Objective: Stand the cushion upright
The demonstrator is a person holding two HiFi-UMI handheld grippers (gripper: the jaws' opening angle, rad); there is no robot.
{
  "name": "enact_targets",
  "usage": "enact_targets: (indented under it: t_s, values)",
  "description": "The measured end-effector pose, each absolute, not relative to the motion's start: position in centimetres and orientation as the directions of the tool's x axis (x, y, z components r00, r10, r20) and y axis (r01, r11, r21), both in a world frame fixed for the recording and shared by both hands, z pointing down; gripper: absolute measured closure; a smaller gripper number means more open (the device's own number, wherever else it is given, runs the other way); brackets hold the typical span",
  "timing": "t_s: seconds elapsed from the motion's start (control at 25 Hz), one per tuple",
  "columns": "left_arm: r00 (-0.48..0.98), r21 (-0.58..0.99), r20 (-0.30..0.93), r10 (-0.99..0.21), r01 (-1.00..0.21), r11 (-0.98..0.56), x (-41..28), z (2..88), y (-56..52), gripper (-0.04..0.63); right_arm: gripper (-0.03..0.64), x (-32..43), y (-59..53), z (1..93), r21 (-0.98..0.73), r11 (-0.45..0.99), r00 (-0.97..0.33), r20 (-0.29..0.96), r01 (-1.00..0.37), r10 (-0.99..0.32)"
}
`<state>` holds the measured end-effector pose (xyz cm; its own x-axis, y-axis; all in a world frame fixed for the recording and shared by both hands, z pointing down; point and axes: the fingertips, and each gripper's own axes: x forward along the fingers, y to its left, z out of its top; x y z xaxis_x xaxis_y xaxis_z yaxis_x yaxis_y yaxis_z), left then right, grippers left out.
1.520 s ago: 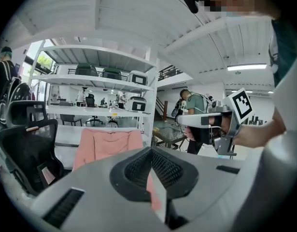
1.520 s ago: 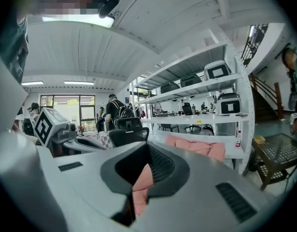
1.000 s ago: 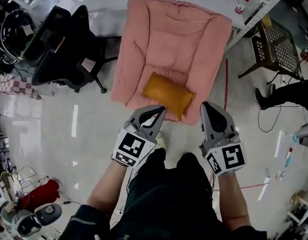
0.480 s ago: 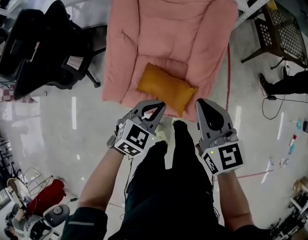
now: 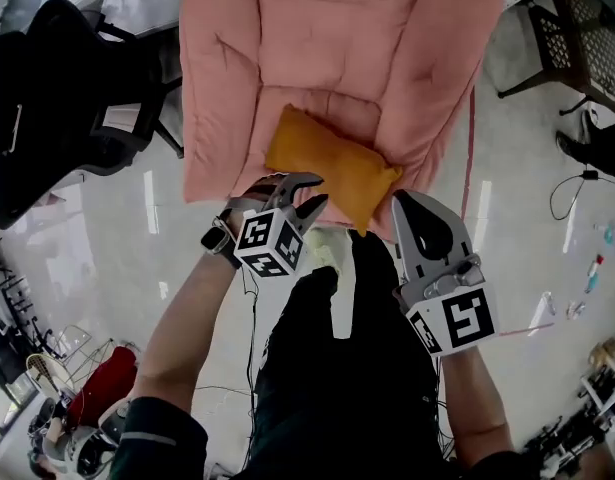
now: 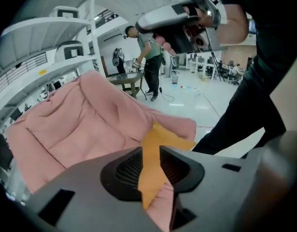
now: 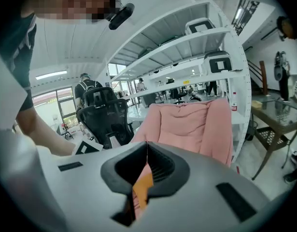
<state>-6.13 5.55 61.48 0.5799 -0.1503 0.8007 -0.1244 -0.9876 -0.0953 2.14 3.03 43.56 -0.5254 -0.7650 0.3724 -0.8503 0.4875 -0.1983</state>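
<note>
Orange cushion [image 5: 332,163] lies flat and slightly skewed on the seat of the pink padded lounger [image 5: 327,38], near the seat's front edge, with one corner poking toward the person. It looks like a small stuffed rectangle: light, soft, fabric-covered, nothing fragile. My read is that it sags if pinched at one corner, so take it along a long edge or at two opposite short ends and tip it up against the lounger's backrest so it has something to lean on. The seat is soft, so expect it to flop without that support. Left gripper [image 5: 312,190] is at the cushion's near-left edge with its jaws opening. The cushion shows through the gap in the left gripper view, but the pads aren't pressing on it, and I can't tell if the tips touch the fabric. Right gripper [image 5: 405,208] sits just off the cushion's near-right corner, jaws closed tip to tip with nothing in them. Black office chair [image 5: 67,78] stands left of the lounger on the glossy floor [image 5: 117,238], out of the way.
</note>
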Motion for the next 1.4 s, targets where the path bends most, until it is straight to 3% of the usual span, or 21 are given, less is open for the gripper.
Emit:
enact_targets:
  t_s: [0.24, 0.64, 0.8, 0.96, 1.4]
  values:
    - [0.530, -0.129, 0.844, -0.081, 0.055, -0.990, -5.5, 68.0, 4.1, 0.448, 0.614, 2.4, 2.1, 48.0, -0.223, 0.467, -0.517, 0.401, -0.856, -0.756]
    - [0.533, -0.124, 0.846, -0.011, 0.176, -0.977, -5.2, 73.2, 4.4, 0.436, 0.614, 1.4, 1.5, 54.2, -0.232, 0.470, -0.523, 0.434, -0.851, -0.733]
    - [0.521, -0.078, 0.850, 0.079, 0.273, -0.959, -5.1, 74.4, 5.1, 0.355, 0.614, 1.3, 1.7, 55.7, -0.238, 0.469, -0.524, 0.449, -0.851, -0.724]
    - [0.469, -0.046, 0.873, 0.132, 0.349, -0.936, -5.5, 76.5, 5.4, 0.327, 0.613, 1.4, 1.7, 56.8, -0.233, 0.461, -0.515, 0.461, -0.856, -0.722]
    - [0.457, 0.039, 0.864, 0.213, 0.360, -0.932, -3.9, 78.8, 5.3, 0.359, 0.614, 2.8, 1.7, 58.0, -0.217, 0.420, -0.471, 0.481, -0.881, -0.739]
